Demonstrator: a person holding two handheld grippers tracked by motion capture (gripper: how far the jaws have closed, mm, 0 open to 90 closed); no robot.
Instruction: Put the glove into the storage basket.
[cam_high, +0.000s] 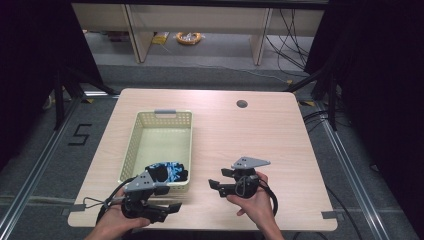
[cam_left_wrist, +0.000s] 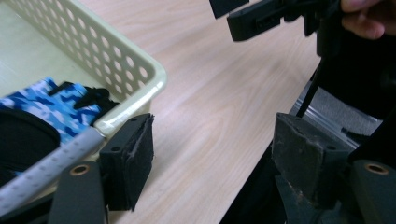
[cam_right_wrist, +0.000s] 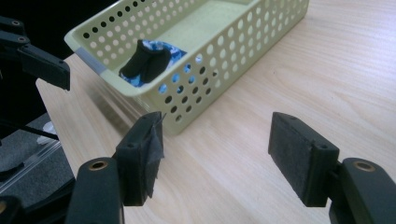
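On the counter (cam_high: 260, 135) seen from the high view, a pale yellow perforated basket (cam_high: 136, 131) sits toward the left half, its long side running from near the front edge toward the back. A blue-and-black camouflage glove (cam_high: 169, 173) lies bunched inside the basket at its near end. The left tongs (cam_high: 172, 206), held in the person's left hand (cam_high: 112, 225), hover over the front-left corner of the counter, just in front of the basket's near wall, jaws released and holding nothing. The right tongs (cam_high: 216, 183), held in the right hand (cam_high: 255, 197), hang over the front edge near the middle, to the right of the basket and apart from it, jaws spread and empty

Along the left gripper view, the left tongs (cam_left_wrist: 212, 161) stand apart with only bare wood between the pads. The basket (cam_left_wrist: 140, 70) corner is just beside the left-hand jaw, and the glove (cam_left_wrist: 46, 105) lies within the rim there. The right tongs (cam_left_wrist: 238, 14) show at the top edge, farther off

Along the right gripper view, the right tongs (cam_right_wrist: 217, 149) are likewise released, with bare counter between the pads. The basket (cam_right_wrist: 224, 60) lies ahead, its near corner just beyond the left-hand jaw, and the glove (cam_right_wrist: 149, 58) rests against its near wall, blue patches showing through the holes. The left tongs (cam_right_wrist: 42, 65) show at the left edge
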